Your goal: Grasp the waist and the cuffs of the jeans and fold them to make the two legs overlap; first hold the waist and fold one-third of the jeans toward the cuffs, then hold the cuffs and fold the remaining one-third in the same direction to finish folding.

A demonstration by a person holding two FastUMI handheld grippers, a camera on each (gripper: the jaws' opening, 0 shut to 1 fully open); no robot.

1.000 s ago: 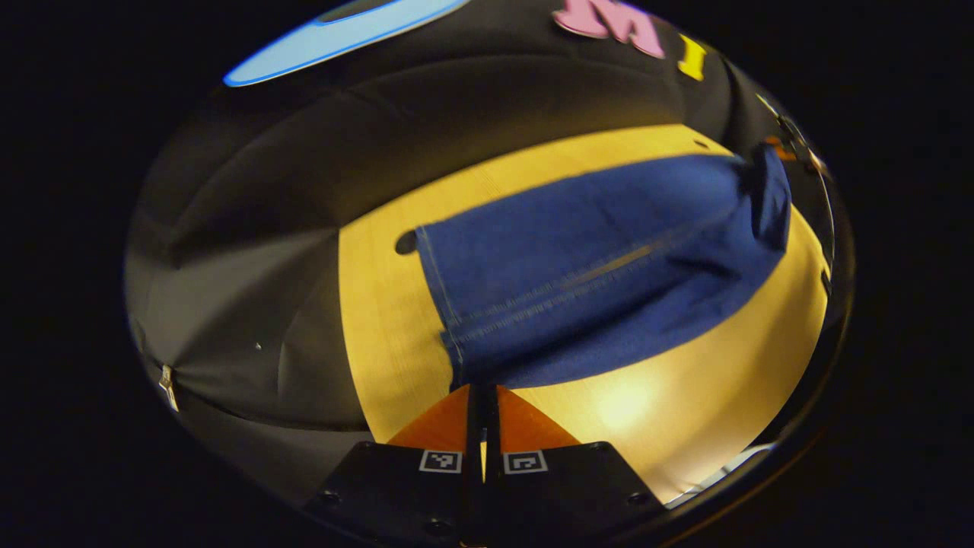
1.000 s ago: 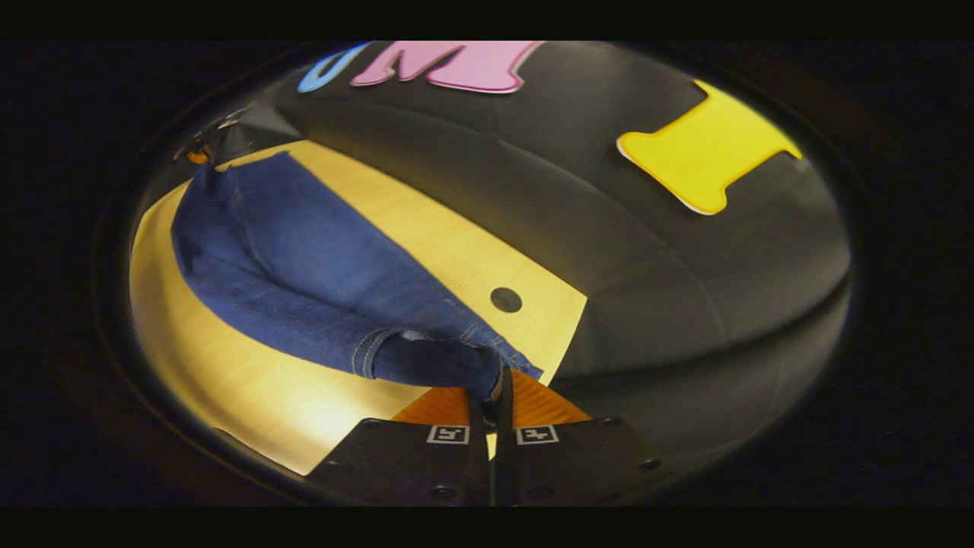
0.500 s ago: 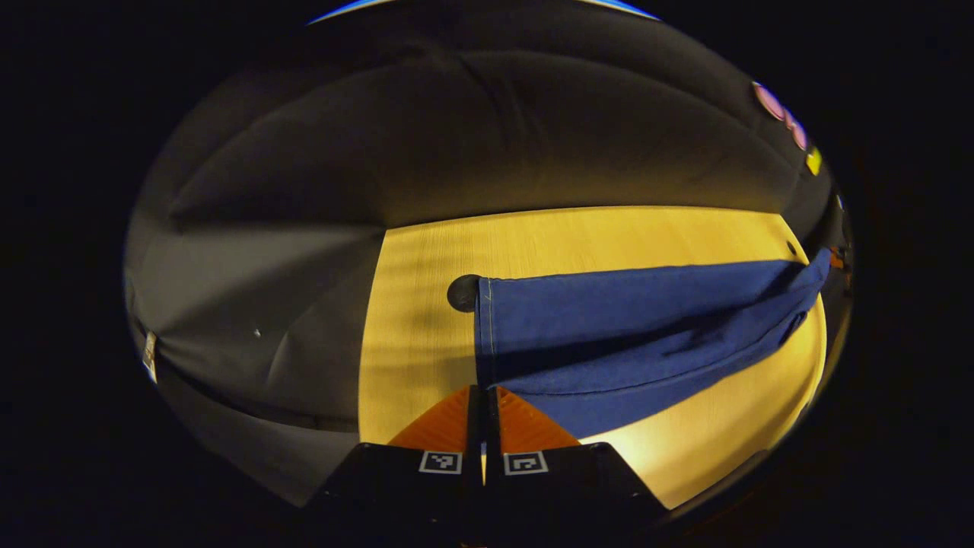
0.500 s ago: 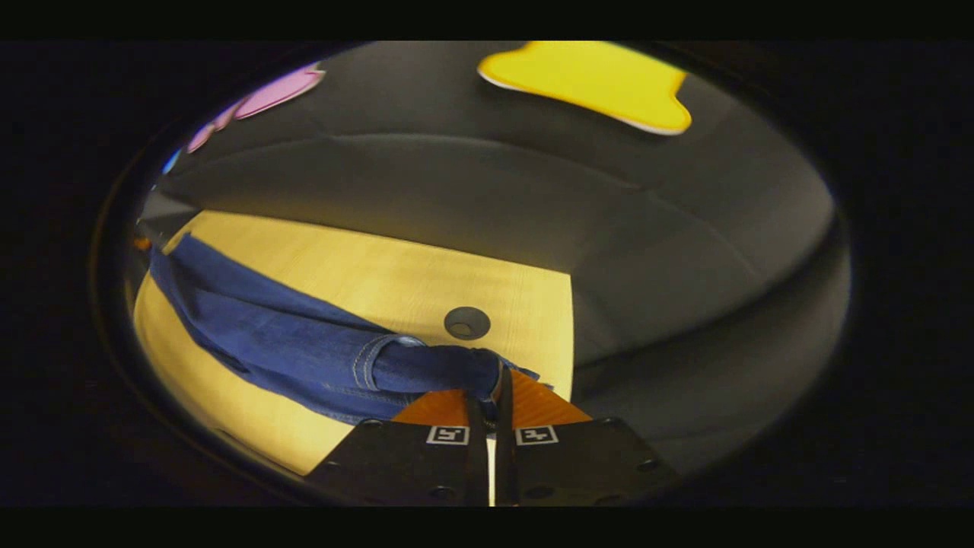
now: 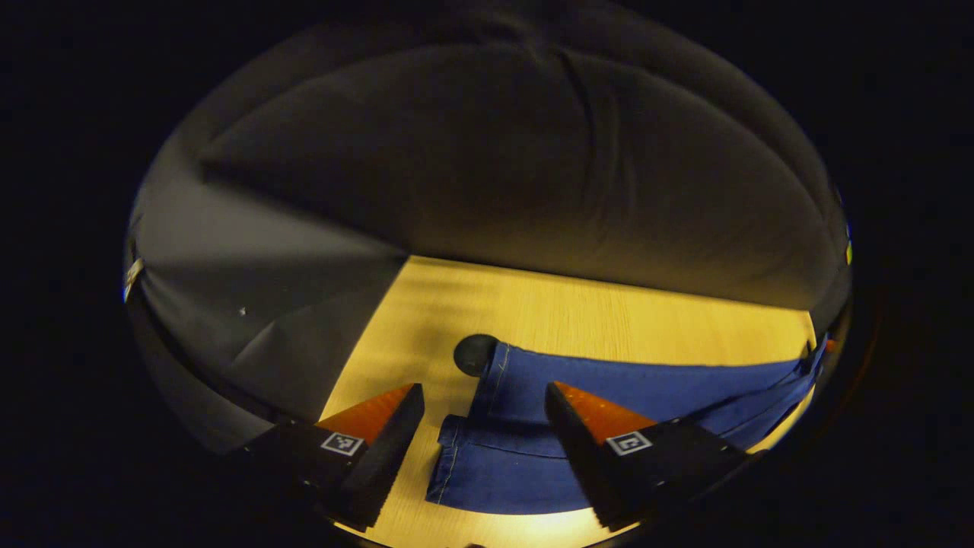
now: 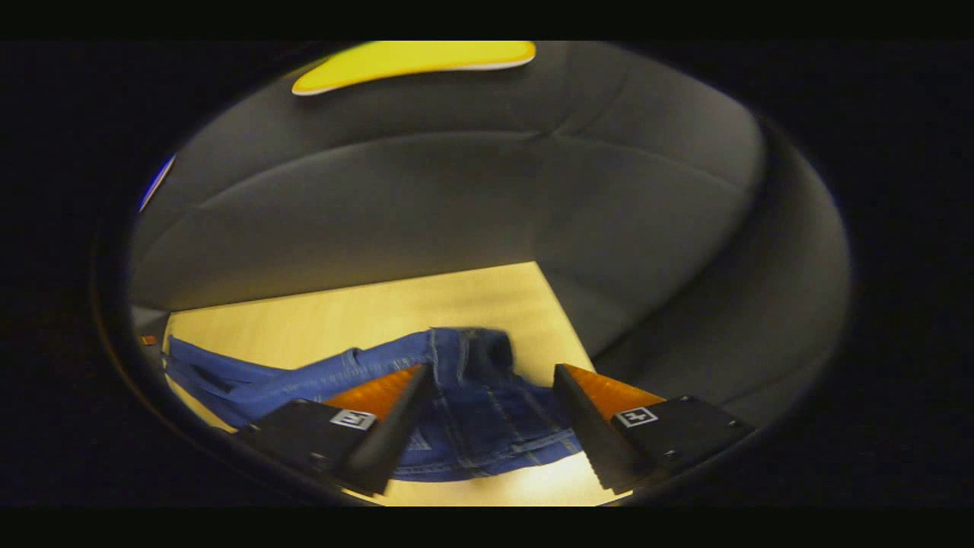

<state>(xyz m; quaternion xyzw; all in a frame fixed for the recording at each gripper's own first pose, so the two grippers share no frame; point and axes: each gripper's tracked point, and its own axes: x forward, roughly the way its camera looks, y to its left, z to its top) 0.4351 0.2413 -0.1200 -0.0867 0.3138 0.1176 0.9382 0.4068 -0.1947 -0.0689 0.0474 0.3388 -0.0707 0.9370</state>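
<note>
Both grippers, clamped on denim half a second ago, now gape and hold nothing: left gripper (image 5: 481, 403) over the cuffs (image 5: 487, 426); right gripper (image 6: 493, 384) over the waist (image 6: 487, 380), apparently rumpled; jeans (image 5: 647, 388) on the table (image 5: 578, 304), legs overlapped near its front edge; thirds remain.

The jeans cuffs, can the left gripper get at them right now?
Probably yes. The left gripper is open, the stacked cuffs lie flat on the table between its fingers, and nothing covers them.

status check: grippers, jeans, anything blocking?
Left gripper open over cuffs. Right gripper open over waist. Jeans flat on table, legs overlapped. No obstruction seen.
</note>
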